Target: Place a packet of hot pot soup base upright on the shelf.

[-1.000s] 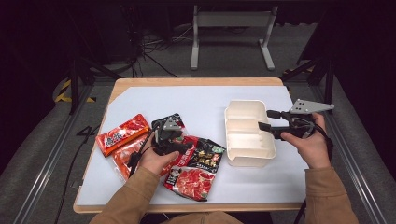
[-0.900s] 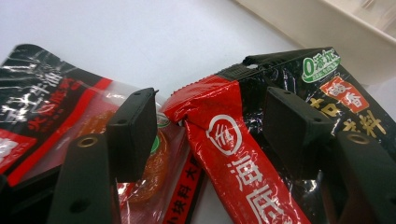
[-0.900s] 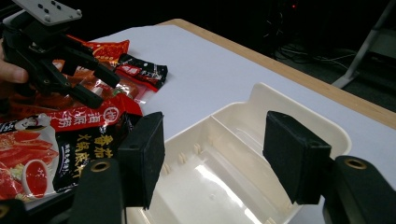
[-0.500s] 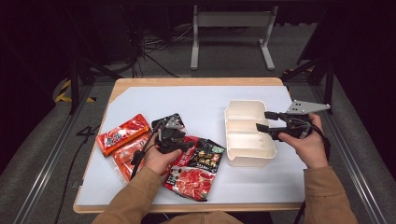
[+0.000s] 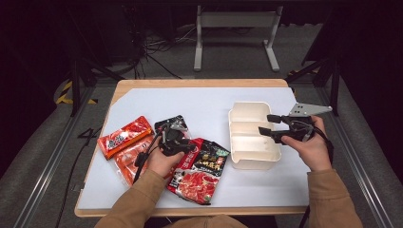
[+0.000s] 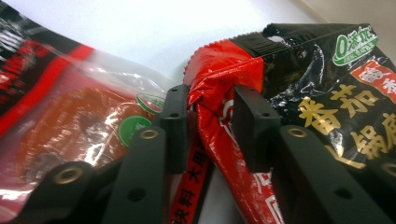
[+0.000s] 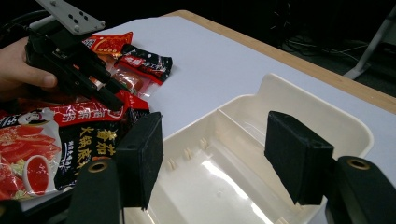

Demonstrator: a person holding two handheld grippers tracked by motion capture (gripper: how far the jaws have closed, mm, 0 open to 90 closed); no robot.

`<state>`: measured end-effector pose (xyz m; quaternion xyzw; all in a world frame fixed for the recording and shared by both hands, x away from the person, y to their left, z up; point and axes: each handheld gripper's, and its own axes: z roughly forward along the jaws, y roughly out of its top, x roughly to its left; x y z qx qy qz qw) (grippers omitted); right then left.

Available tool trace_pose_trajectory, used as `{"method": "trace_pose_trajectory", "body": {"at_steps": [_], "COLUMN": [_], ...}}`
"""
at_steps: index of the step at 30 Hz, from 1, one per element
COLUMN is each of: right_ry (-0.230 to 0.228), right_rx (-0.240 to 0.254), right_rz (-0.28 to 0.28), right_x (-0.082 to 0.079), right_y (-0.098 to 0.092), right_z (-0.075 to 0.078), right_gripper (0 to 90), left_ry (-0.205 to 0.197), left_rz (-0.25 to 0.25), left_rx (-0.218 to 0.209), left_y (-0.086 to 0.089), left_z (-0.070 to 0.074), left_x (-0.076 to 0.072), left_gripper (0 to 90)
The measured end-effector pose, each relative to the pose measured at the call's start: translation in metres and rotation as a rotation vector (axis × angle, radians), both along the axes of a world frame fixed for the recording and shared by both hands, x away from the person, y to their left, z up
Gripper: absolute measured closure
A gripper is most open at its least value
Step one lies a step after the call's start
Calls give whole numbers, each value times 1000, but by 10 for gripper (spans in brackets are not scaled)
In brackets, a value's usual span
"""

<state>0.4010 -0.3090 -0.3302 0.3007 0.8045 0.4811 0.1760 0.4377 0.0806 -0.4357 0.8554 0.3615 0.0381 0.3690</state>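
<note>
The white plastic tray (image 5: 253,137) has two smooth, glossy compartments, both bare, and the right gripper (image 5: 266,124) hovers over its far end with jaws spread wide. The left gripper (image 6: 205,116) has just been closing and now pinches the crinkly red top edge of the shiny black-and-red sauce packet (image 5: 199,168), lying just left of the tray beside other foil packets (image 5: 124,137).

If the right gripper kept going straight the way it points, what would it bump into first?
Probably the white divided container: the right gripper hovers open over its near compartment, aimed toward the far rim, though depth is unclear.
</note>
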Motion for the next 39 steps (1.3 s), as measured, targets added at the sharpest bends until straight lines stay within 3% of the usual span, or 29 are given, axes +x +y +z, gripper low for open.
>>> {"method": "trace_pose_trajectory", "body": {"at_steps": [4,9,21,27,31,34,39], "right_ry": [0,21,28,27,30,24,12], "right_rx": [-4,-10,-11,0,8,17,34], "right_rz": [-2,3,33,40,44,46,46], "right_x": [0,0,-1,-3,-3,-4,-8], "right_y": [1,0,1,3,3,3,1], "right_z": [0,0,1,3,4,5,11], "right_gripper": [374,431,482,482,493,495,506], "left_ry": [12,53,47,22,-6,-30,-72], "left_rz": [-3,13,38,31,32,25,4], "left_rx": [5,-34,-60,-105,-147,-210,-245], "left_y": [0,4,9,15,22,25,25], "left_z": [1,2,16,31,43,53,68], "left_x": [0,1,-7,-13,-20,-26,-36], "left_gripper": [739,806,848,861,869,873,877]}}
